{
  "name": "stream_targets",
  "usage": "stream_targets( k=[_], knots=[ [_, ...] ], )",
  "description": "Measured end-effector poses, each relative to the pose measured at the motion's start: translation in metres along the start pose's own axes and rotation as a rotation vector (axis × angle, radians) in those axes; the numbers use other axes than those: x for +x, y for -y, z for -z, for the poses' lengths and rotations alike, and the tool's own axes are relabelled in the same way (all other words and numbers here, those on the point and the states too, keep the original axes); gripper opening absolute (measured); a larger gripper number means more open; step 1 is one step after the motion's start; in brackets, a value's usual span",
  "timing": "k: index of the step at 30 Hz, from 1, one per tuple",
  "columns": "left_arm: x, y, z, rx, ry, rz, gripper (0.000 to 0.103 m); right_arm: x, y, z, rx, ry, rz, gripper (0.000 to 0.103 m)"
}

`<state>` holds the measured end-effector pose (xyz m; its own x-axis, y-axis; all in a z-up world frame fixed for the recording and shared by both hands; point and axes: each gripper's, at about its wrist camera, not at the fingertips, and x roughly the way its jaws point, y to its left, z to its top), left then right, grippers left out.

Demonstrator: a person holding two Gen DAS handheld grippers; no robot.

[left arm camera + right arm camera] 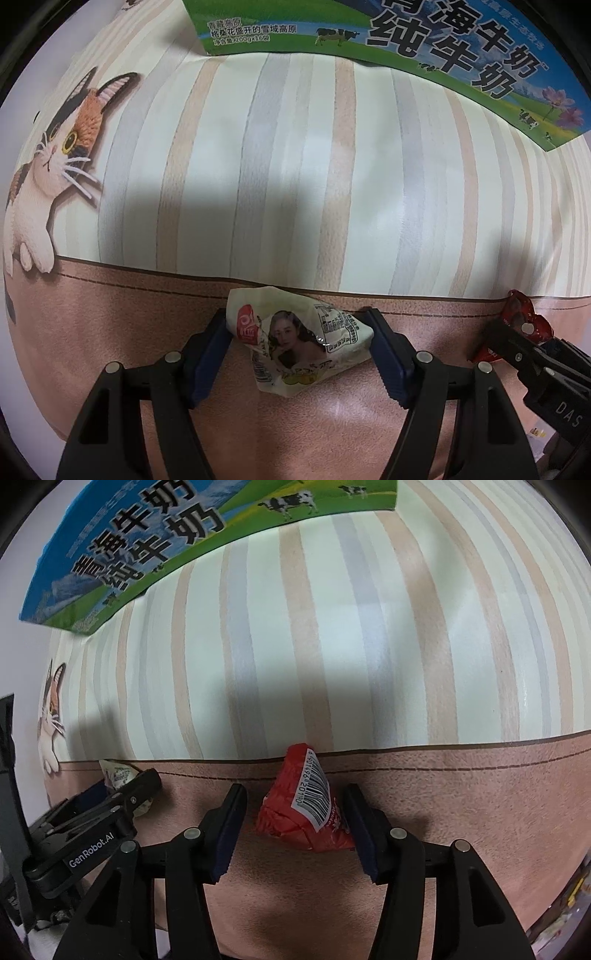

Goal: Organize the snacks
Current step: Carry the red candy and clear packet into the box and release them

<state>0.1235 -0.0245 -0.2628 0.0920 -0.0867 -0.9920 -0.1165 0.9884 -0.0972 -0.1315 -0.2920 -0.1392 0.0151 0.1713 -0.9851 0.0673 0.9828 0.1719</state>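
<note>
A white snack packet (295, 341) printed with a woman's face sits between the fingers of my left gripper (297, 332), and both blue pads touch it. A red snack packet (304, 808) with a barcode sits between the fingers of my right gripper (295, 805); the right pad touches it and a small gap shows at the left pad. In the left wrist view the right gripper (517, 332) with the red packet (521, 314) lies at the far right. In the right wrist view the left gripper (144, 779) with the white packet (116, 773) lies at the left.
The table carries a striped cloth (295, 166) with a pink band (461, 794) near me and a cat print (62, 155) at the left. A blue-green milk carton box (406, 40) stands at the far edge; it also shows in the right wrist view (147, 542).
</note>
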Motion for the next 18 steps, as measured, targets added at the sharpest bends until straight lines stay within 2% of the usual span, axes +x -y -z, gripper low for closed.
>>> stream_targets(
  k=[4, 7, 13, 14, 18],
  knots=[
    [-0.002, 0.001, 0.000, 0.001, 0.009, 0.005, 0.069, -0.002, -0.006, 0.005, -0.011, 0.028, 0.018, 0.047],
    [-0.002, 0.000, -0.001, -0.001, 0.008, 0.017, 0.069, -0.006, -0.006, 0.007, -0.002, 0.041, 0.012, 0.045],
    [-0.003, 0.003, 0.001, 0.027, 0.042, 0.017, 0.069, -0.019, -0.006, 0.009, -0.002, 0.059, -0.023, 0.043],
    [-0.003, 0.003, 0.002, 0.032, 0.050, 0.018, 0.069, -0.027, 0.005, 0.008, -0.004, 0.063, -0.031, 0.043],
    [-0.009, 0.001, -0.001, 0.045, 0.079, 0.034, 0.069, -0.045, 0.000, 0.011, -0.013, 0.088, -0.062, 0.043]
  ],
)
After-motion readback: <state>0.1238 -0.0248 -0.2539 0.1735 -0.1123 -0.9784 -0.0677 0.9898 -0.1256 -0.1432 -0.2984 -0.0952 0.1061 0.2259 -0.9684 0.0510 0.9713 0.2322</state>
